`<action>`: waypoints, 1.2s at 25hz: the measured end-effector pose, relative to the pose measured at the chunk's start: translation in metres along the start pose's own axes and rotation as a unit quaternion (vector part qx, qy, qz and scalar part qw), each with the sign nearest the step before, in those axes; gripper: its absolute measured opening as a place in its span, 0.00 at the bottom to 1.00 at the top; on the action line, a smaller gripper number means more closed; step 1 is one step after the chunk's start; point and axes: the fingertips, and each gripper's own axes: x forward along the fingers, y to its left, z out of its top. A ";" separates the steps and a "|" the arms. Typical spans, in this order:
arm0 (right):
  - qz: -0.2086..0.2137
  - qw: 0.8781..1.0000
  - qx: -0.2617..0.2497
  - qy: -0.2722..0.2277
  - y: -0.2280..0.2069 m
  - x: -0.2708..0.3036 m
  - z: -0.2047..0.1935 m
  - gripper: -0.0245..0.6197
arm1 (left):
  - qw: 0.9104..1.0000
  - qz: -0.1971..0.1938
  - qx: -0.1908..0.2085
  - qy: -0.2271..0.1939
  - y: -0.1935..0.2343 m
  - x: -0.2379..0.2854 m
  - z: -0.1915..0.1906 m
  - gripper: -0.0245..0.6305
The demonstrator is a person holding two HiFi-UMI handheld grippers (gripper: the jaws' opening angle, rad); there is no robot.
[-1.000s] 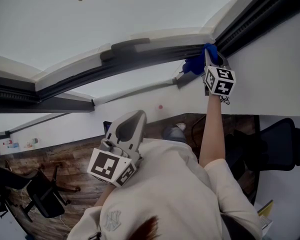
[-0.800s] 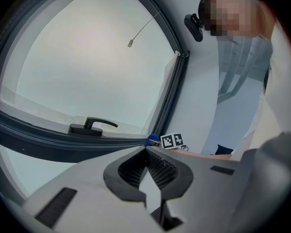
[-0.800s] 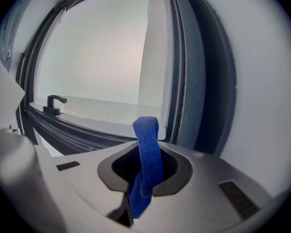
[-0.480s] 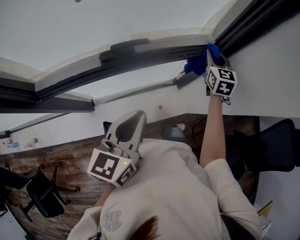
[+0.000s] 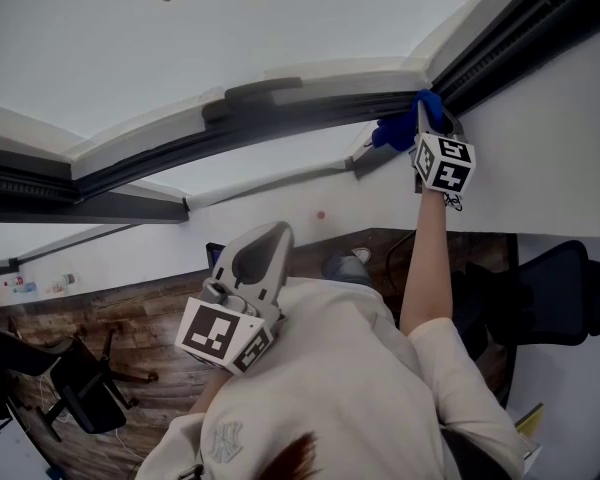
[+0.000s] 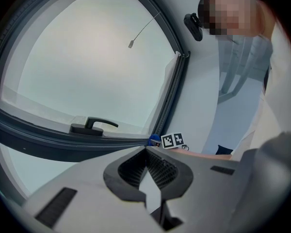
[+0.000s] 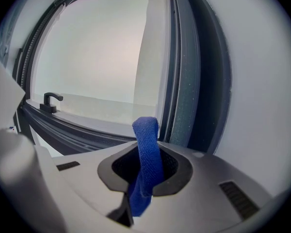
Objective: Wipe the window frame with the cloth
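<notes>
Your right tongs [image 5: 422, 116], pinching the blue cloth [image 5: 390, 133], have edged slightly deeper into the window frame [image 5: 280, 108] corner, so wiping continues. Your left tongs [image 5: 268, 236] rest pressed together, empty.

The cloth [image 7: 146, 132] is a matt blue fabric with a coarse, visible weave, pinched in the right gripper [image 7: 144, 152] beside the window frame [image 7: 189, 81], whose dark surface looks matt and finely speckled. The right gripper and the left gripper [image 6: 146, 152] have smooth matt grey plastic shells, and the left one's inner pads [image 6: 162, 171] are ribbed black. Inside the window frame the pane [image 6: 87, 57] looks milky and smooth; below it, the floor [image 5: 150, 343] is grained wood planks
</notes>
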 end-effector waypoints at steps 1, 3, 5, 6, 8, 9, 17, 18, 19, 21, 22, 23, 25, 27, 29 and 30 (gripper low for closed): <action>-0.001 1.000 0.007 0.002 0.002 -0.004 0.000 0.12 | 1.000 0.001 0.000 0.000 0.001 -0.002 0.000 0.05; 0.007 0.999 0.035 -0.004 0.010 -0.017 -0.001 0.12 | 1.000 0.003 -0.001 -0.001 0.004 -0.006 0.001 0.05; 0.025 0.997 0.077 -0.019 0.025 -0.035 -0.007 0.12 | 1.000 0.005 -0.001 -0.001 0.007 -0.011 0.002 0.05; 0.035 0.994 0.097 -0.023 0.035 -0.044 -0.013 0.12 | 1.000 0.004 -0.001 -0.001 0.009 -0.013 0.002 0.05; 0.054 0.991 0.124 -0.020 0.057 -0.061 -0.028 0.12 | 1.000 0.000 0.001 0.000 0.012 -0.019 0.003 0.05; 0.063 0.990 0.127 -0.015 0.069 -0.069 -0.035 0.12 | 1.000 -0.002 0.003 0.001 0.013 -0.021 0.003 0.05; 0.089 0.989 0.115 -0.010 0.135 -0.112 -0.051 0.12 | 0.999 -0.031 0.015 0.016 0.022 -0.041 0.000 0.05; 0.092 0.990 0.109 -0.012 0.142 -0.114 -0.048 0.12 | 0.999 -0.035 0.017 0.018 0.022 -0.043 -0.001 0.05; 0.097 0.990 0.101 -0.015 0.151 -0.114 -0.043 0.12 | 0.999 -0.039 0.018 0.019 0.023 -0.045 -0.001 0.05; 0.112 0.990 0.083 -0.019 0.173 -0.111 -0.033 0.12 | 0.999 -0.043 0.019 0.019 0.024 -0.049 0.000 0.05; 0.123 0.989 0.074 -0.021 0.185 -0.108 -0.028 0.12 | 0.999 -0.043 0.018 0.018 0.026 -0.052 0.000 0.05; 0.134 0.989 0.064 -0.023 0.197 -0.104 -0.021 0.12 | 0.999 -0.042 0.016 0.015 0.028 -0.054 0.001 0.05; 0.158 0.986 0.042 -0.029 0.223 -0.095 -0.007 0.12 | 0.999 -0.040 0.012 0.010 0.034 -0.060 0.004 0.05; 0.173 0.984 0.021 -0.036 0.245 -0.085 0.007 0.12 | 0.999 -0.043 0.006 0.005 0.041 -0.063 0.006 0.05; 0.186 0.982 0.002 -0.042 0.267 -0.071 0.019 0.12 | 0.999 -0.044 -0.001 0.003 0.052 -0.064 0.007 0.05; 0.198 0.979 -0.006 -0.045 0.280 -0.063 0.025 0.12 | 0.999 -0.041 -0.004 0.002 0.057 -0.065 0.008 0.05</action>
